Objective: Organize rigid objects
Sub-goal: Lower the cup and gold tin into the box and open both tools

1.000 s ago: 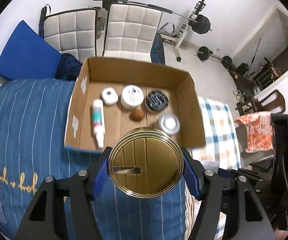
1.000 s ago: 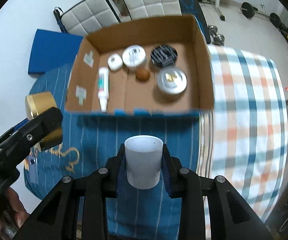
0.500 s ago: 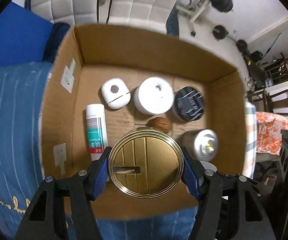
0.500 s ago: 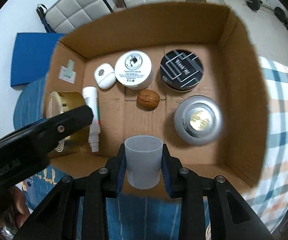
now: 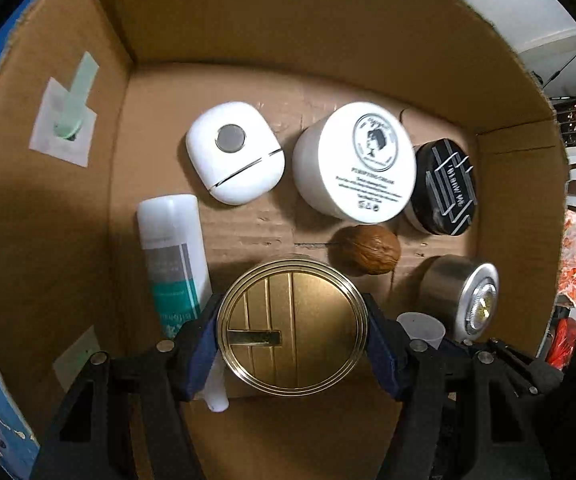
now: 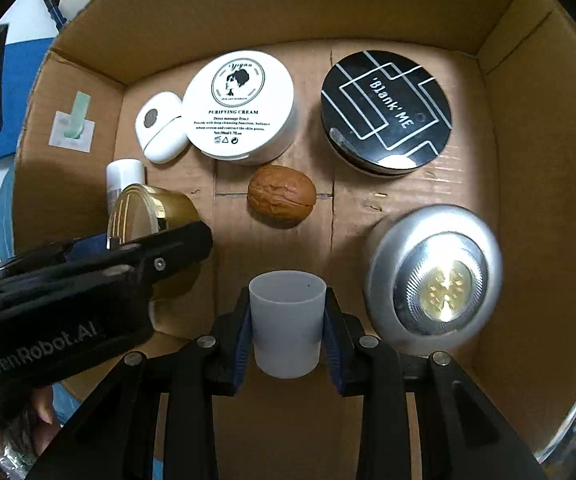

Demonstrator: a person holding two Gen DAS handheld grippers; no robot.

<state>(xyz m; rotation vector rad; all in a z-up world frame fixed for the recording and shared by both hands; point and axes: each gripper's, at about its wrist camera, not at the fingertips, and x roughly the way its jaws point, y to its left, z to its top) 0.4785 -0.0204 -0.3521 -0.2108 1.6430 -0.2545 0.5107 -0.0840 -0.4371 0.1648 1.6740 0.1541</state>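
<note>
My left gripper is shut on a round gold tin, held low inside an open cardboard box, beside a lying white tube. The tin also shows in the right wrist view. My right gripper is shut on a small white cup, held inside the same box near its front, left of a silver puck light. The cup's rim shows in the left wrist view.
On the box floor lie a white cream jar, a black round tin, a walnut and a white rounded case. The left gripper's body crosses the right wrist view at the left.
Both grippers have moved forward and down, from above the bed in front of the box to deep inside it. The tin and the cup stay gripped.
</note>
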